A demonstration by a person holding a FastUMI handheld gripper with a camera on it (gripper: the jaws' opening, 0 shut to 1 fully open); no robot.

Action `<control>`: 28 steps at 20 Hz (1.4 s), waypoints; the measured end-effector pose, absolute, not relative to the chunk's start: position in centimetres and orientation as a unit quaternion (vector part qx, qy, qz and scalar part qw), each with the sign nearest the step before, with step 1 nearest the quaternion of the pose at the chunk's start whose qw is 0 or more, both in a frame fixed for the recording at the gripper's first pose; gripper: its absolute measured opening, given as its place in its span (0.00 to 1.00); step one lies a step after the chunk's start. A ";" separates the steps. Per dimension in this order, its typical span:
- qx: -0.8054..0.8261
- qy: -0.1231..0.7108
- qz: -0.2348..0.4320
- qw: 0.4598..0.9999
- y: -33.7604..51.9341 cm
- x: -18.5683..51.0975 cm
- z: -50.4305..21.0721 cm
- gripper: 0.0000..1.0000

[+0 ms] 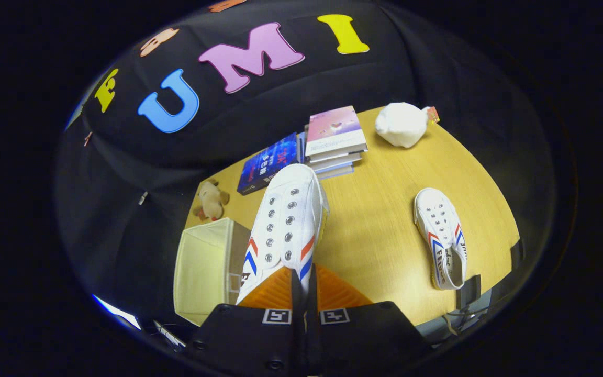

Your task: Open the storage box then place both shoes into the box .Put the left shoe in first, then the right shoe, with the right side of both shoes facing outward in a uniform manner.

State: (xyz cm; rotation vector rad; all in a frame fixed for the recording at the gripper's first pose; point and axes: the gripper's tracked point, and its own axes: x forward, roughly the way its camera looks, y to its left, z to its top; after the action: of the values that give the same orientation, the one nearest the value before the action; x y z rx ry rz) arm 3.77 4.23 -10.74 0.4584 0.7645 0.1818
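Observation:
My gripper (304, 285) is shut on a white shoe (286, 220) with red and blue stripes. Its orange fingers (267, 292) press together on the shoe's heel end, and the toe points away from me. The shoe hangs above the table, partly over the near corner of the open cream storage box (204, 267), which stands to the left of the fingers with its inside showing. A second white shoe (443, 238) of the same kind lies on the wooden table (380, 230) to the right, toe pointing away.
Beyond the held shoe lies a stack of books (335, 139) with a dark blue book (267, 165) beside it. A white plush toy (401, 124) sits at the far right corner. A small tan plush toy (210, 200) lies behind the box.

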 end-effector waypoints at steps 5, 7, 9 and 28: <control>0.247 0.354 0.147 0.890 12.1 1.8 -6.4 0.05; 0.254 0.361 0.171 0.881 15.6 1.2 -6.0 0.05; 0.254 0.366 0.181 0.877 18.5 1.1 -6.4 0.05; 0.159 0.520 0.147 0.826 29.5 1.6 -20.7 0.05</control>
State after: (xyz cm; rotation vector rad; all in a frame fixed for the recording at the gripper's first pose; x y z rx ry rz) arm 1.55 29.54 -20.66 0.3378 1.1047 0.3115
